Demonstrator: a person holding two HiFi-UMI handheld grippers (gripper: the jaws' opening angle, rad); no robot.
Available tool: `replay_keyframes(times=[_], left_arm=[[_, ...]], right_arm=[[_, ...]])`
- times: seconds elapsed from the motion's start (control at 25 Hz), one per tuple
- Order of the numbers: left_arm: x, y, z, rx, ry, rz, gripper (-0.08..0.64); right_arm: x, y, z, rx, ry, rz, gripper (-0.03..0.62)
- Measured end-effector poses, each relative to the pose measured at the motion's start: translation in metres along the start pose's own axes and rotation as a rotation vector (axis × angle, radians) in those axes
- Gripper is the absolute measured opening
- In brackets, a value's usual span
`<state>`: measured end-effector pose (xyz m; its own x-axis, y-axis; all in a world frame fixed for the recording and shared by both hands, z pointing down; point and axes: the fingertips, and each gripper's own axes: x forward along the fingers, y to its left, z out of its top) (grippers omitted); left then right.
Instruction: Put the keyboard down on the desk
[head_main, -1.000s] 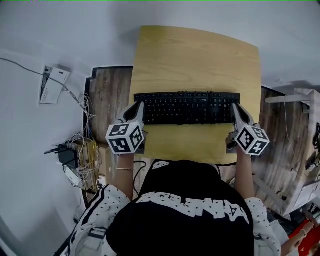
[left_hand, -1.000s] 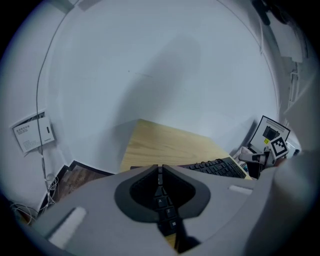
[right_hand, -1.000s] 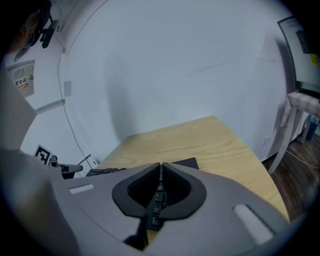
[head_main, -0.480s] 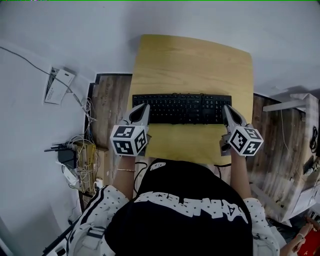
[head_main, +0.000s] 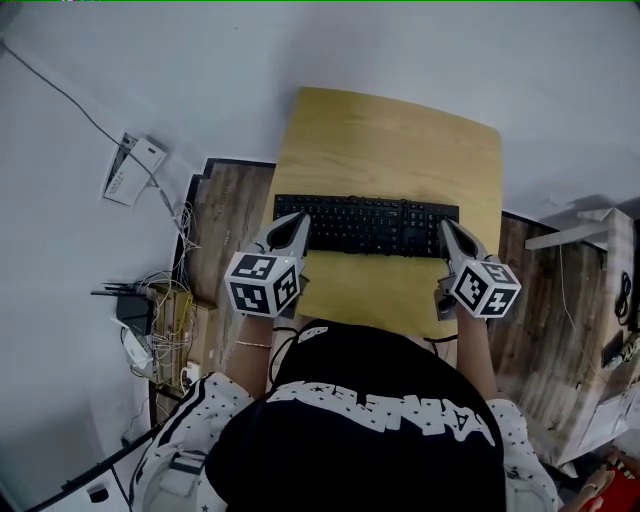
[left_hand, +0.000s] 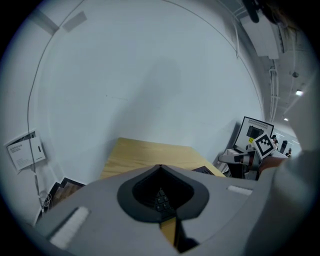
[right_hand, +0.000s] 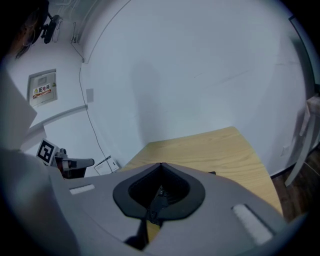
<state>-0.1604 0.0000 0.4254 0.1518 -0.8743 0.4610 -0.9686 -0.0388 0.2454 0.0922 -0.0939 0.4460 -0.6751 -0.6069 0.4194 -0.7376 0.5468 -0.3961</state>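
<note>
A black keyboard (head_main: 365, 224) lies flat across the middle of the light wooden desk (head_main: 390, 130). My left gripper (head_main: 297, 219) hovers at the keyboard's left end and my right gripper (head_main: 447, 227) at its right end. Both are shut and hold nothing. In the left gripper view the jaws meet at the tip (left_hand: 160, 166), with keyboard keys (left_hand: 161, 201) showing through the hollow behind it. The right gripper view shows the same: tip closed (right_hand: 161, 164), nothing between the jaws. Each gripper sees the other one's marker cube off to the side.
The desk stands against a white wall. A tangle of cables and a power strip (head_main: 160, 320) lies on the wooden floor at the left, near a white box (head_main: 132, 168). White shelving (head_main: 590, 215) stands at the right. The person's dark shirt fills the bottom of the head view.
Both grippers have lifted off the keyboard's ends and drawn slightly back toward the person. The keyboard stays flat on the desk. The head view has shifted a little.
</note>
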Motion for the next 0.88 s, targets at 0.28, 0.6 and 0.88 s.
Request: replay_keyframes(times=[0.28, 0.6, 0.88], left_arm=[[-0.006, -0.011, 0.011, 0.008, -0.034, 0.010, 0.000], [-0.003, -0.026, 0.017, 0.011, -0.051, -0.013, 0.000], [0.001, -0.028, 0.018, 0.007, -0.048, -0.006, 0.000]], right_arm=[[-0.005, 0.014, 0.016, -0.035, -0.023, 0.039, 0.011], [-0.009, 0.020, 0.024, -0.050, -0.041, 0.063, 0.011], [-0.010, 0.021, 0.025, -0.052, -0.044, 0.070, 0.011]])
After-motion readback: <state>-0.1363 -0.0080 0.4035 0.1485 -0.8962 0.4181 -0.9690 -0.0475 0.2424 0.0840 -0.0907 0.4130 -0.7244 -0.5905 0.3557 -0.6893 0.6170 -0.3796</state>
